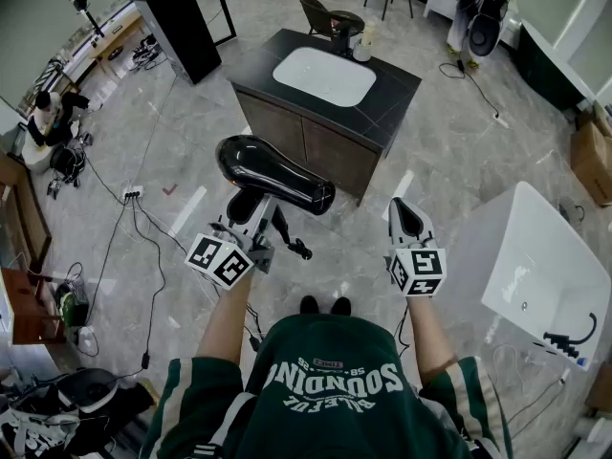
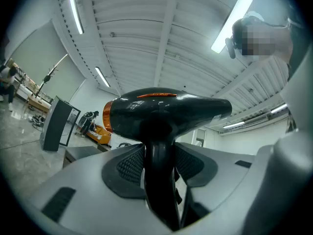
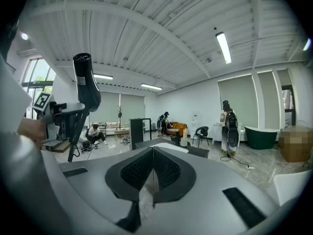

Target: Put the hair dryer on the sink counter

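A glossy black hair dryer (image 1: pixel 273 173) with an orange ring at its back (image 2: pixel 166 112) is held up in the air, barrel across the view. My left gripper (image 1: pixel 251 220) is shut on its handle (image 2: pixel 159 180), which stands between the two ribbed pads. The dark sink counter (image 1: pixel 392 92) with a white basin (image 1: pixel 323 75) stands on the floor ahead of me, beyond the dryer. My right gripper (image 1: pixel 405 218) hovers empty to the right, its pads (image 3: pixel 168 171) pressed together. In the right gripper view the hair dryer (image 3: pixel 86 86) shows at the left and the sink counter (image 3: pixel 195 151) lies ahead.
A small pale bottle (image 1: pixel 362 46) stands on the counter's far edge. A white bathtub (image 1: pixel 535 266) stands at the right, a black panel (image 1: pixel 180 17) at the back left. Cables (image 1: pixel 124 228) run over the marble floor. Chairs (image 1: pixel 330 17) stand behind the counter.
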Motion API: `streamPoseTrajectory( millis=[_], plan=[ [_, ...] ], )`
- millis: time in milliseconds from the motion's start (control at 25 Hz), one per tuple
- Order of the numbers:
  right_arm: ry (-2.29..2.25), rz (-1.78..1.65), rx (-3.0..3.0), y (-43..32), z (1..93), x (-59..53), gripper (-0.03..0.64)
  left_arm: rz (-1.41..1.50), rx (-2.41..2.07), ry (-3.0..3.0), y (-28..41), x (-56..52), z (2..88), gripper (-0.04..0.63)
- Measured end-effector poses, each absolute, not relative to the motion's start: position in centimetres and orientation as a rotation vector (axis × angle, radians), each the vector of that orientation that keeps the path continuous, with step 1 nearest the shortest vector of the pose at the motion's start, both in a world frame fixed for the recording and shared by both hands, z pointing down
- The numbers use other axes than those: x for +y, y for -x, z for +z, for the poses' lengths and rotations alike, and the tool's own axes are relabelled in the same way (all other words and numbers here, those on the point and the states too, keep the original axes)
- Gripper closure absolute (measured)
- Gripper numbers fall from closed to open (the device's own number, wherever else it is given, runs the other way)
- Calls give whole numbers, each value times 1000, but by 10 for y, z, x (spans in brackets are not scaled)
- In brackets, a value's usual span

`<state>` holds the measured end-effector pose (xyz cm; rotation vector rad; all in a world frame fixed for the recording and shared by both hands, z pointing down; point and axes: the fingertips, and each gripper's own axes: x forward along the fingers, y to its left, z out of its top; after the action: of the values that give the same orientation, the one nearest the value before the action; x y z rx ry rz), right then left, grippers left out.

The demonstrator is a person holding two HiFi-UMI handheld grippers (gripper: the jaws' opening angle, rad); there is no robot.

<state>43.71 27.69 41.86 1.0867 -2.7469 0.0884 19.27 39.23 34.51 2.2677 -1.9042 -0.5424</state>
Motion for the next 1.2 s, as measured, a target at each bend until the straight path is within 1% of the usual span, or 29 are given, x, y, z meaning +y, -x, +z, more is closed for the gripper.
streamPoseTrajectory(
  millis=[240, 520, 1200],
  plan=[
    [-1100, 135, -2764, -446, 419, 281, 572, -509, -1881, -2294, -204, 391, 349, 407],
    [-1173, 113, -2729, -460, 421, 278, 572, -474, -1864, -2294, -204, 392, 362, 407],
    [-1094, 145, -2750, -470, 426, 284, 572, -466, -1850, -2286, -233, 377, 360, 407]
  ],
)
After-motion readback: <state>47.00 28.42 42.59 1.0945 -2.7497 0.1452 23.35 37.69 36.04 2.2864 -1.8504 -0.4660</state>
